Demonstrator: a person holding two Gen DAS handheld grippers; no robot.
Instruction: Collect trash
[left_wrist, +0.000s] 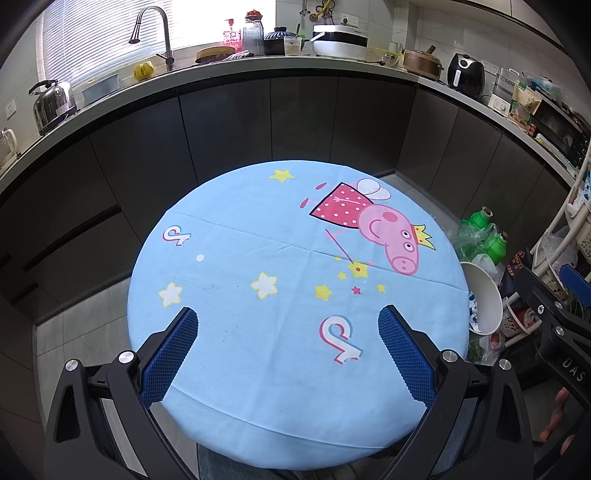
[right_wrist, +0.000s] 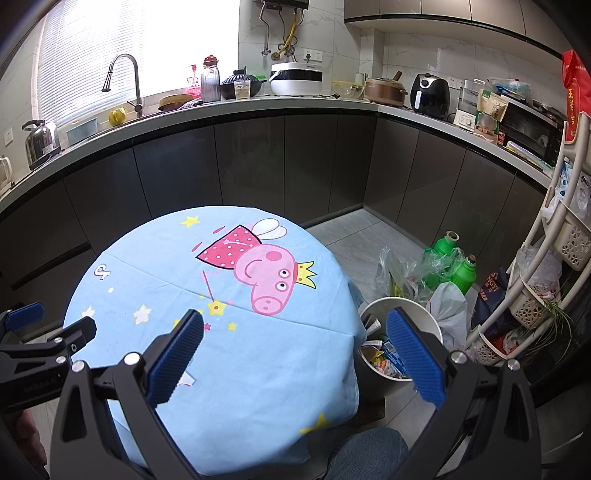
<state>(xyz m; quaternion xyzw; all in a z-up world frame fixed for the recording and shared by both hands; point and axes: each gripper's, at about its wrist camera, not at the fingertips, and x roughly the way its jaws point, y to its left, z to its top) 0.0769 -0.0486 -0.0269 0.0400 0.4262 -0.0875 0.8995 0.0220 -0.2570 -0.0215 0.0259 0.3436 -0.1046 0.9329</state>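
A round table with a light blue cartoon-pig cloth (left_wrist: 258, 332) (right_wrist: 258, 369) shows no loose trash on it. A white trash bin (right_wrist: 424, 321) stands on the floor to the table's right, with wrappers (right_wrist: 384, 360) inside; it also shows in the left wrist view (left_wrist: 484, 295). My left gripper (left_wrist: 288, 317) is open and empty above the table's near half. My right gripper (right_wrist: 295, 321) is open and empty over the table's right edge, its right finger above the bin. The left gripper shows at the left edge of the right wrist view (right_wrist: 55, 332).
Plastic bags and two green bottles (right_wrist: 448, 254) lie on the floor behind the bin. A white basket rack (right_wrist: 546, 280) stands at the right. Dark cabinets (right_wrist: 258, 166) and a cluttered counter with a sink tap (right_wrist: 125, 74) run behind the table.
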